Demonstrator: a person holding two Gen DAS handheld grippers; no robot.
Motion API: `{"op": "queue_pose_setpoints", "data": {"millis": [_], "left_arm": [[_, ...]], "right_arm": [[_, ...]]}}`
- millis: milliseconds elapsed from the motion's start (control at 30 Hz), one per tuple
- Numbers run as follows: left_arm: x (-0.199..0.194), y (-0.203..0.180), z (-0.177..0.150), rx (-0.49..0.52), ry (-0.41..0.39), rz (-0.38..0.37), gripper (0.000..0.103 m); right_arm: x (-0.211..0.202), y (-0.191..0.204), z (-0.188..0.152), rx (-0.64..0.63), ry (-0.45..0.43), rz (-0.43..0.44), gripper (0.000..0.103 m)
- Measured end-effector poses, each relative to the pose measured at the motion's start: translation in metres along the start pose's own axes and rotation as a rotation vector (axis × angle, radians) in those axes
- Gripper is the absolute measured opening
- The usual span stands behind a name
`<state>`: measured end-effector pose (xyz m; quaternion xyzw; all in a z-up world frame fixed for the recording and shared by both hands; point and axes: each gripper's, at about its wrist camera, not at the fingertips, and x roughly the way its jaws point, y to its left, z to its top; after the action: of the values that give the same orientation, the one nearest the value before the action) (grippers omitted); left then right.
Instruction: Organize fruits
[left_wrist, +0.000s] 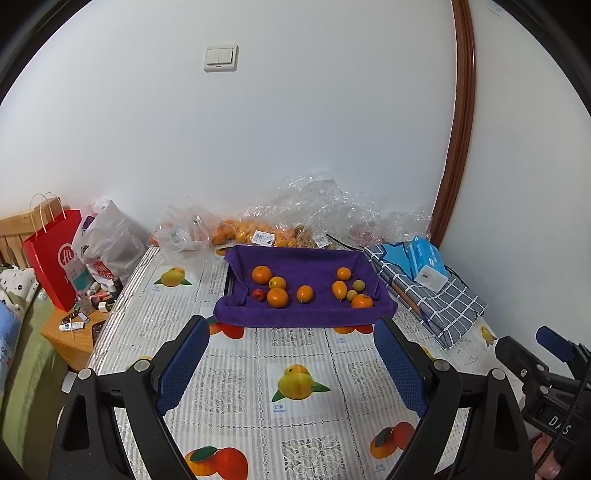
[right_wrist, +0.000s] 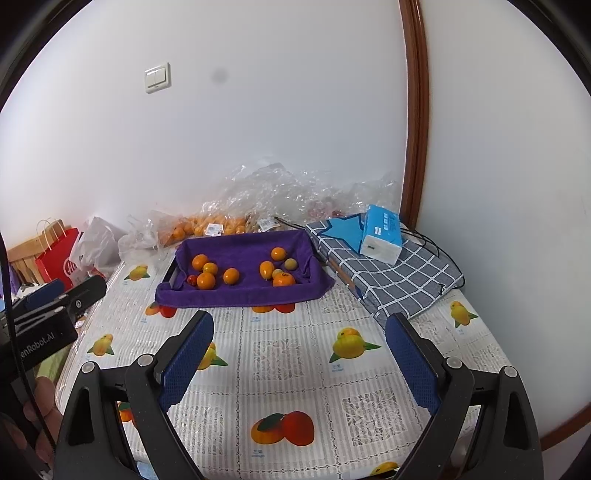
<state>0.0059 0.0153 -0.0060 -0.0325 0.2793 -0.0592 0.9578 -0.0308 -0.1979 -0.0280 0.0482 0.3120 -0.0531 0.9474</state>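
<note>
The counter (left_wrist: 295, 354), wearing a fruit-printed cloth, is filling the lower half of both views. At mid-frame a purple towel-lined tray (left_wrist: 303, 321) is sitting, its soft lining likely keeping round fruit from rolling. Behind it, at the wall, clear plastic bags (left_wrist: 258, 230) are holding more oranges, probably the stock waiting to be sorted. Inside the tray, oranges (left_wrist: 277, 297) are clustering at left with one small red fruit (left_wrist: 259, 294), while paler small fruits (left_wrist: 357, 285) are lying at right. The left tool (left_wrist: 291, 363) and right tool (right_wrist: 299, 356) are both hanging released and empty, short of the tray.
</note>
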Motion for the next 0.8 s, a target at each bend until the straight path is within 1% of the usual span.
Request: {"op": "queue_pose_setpoints", "data": {"millis": [800], "left_arm": [[-0.0058, 0.0003, 0.0017, 0.003, -0.008, 0.004, 0.09]], "right_arm": [[-0.0039, -0.0006, 0.0001, -0.005, -0.011, 0.01, 0.093]]}}
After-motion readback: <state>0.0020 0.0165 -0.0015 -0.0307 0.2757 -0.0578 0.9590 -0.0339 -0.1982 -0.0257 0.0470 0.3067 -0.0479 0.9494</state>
